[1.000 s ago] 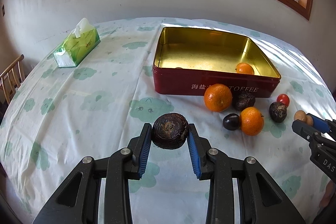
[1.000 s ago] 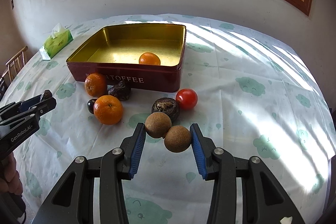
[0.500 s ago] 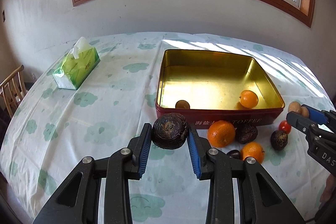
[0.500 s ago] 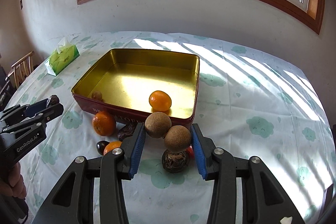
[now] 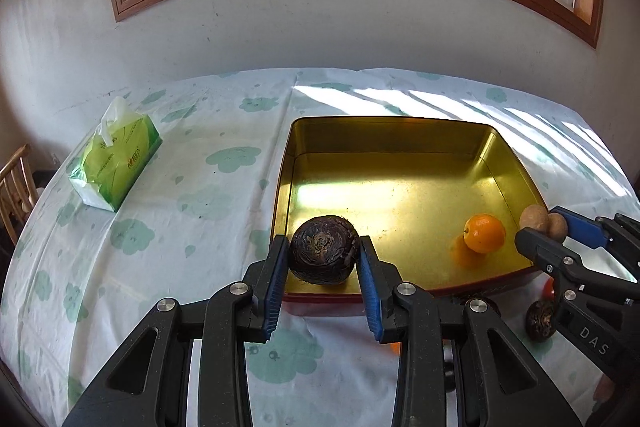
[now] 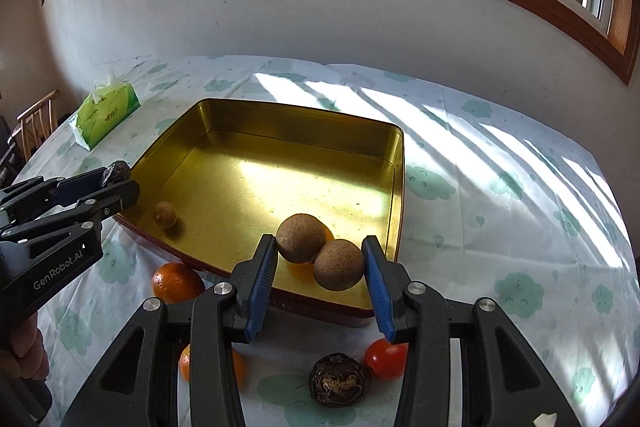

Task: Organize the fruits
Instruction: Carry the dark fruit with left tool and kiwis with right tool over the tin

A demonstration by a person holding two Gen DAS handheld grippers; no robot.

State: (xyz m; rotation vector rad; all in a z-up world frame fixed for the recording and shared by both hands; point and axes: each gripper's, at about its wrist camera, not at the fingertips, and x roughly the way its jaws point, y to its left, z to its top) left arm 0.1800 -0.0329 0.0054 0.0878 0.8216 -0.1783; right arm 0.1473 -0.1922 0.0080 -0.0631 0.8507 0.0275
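My left gripper [image 5: 323, 267] is shut on a dark wrinkled fruit [image 5: 323, 250] and holds it over the near left corner of the gold-lined red tin [image 5: 400, 131]. My right gripper [image 6: 320, 263] is shut on two joined brown round fruits [image 6: 320, 251] above the tin's [image 6: 304, 115] near right corner. An orange [image 5: 484, 233] lies in the tin, and a small brown fruit [image 6: 165, 214] lies in it near the left wall. The right gripper also shows at the right of the left wrist view [image 5: 548, 227].
On the cloud-print tablecloth in front of the tin lie an orange [image 6: 176, 283], another orange [image 6: 188, 363], a dark wrinkled fruit [image 6: 339, 379] and a red tomato [image 6: 384, 361]. A green tissue pack [image 5: 116, 163] lies at the far left. A wooden chair [image 5: 16, 187] stands beyond the table's left edge.
Both grippers have risen and moved forward with their fruits, from in front of the tin to over its near edge. The grips have not changed.
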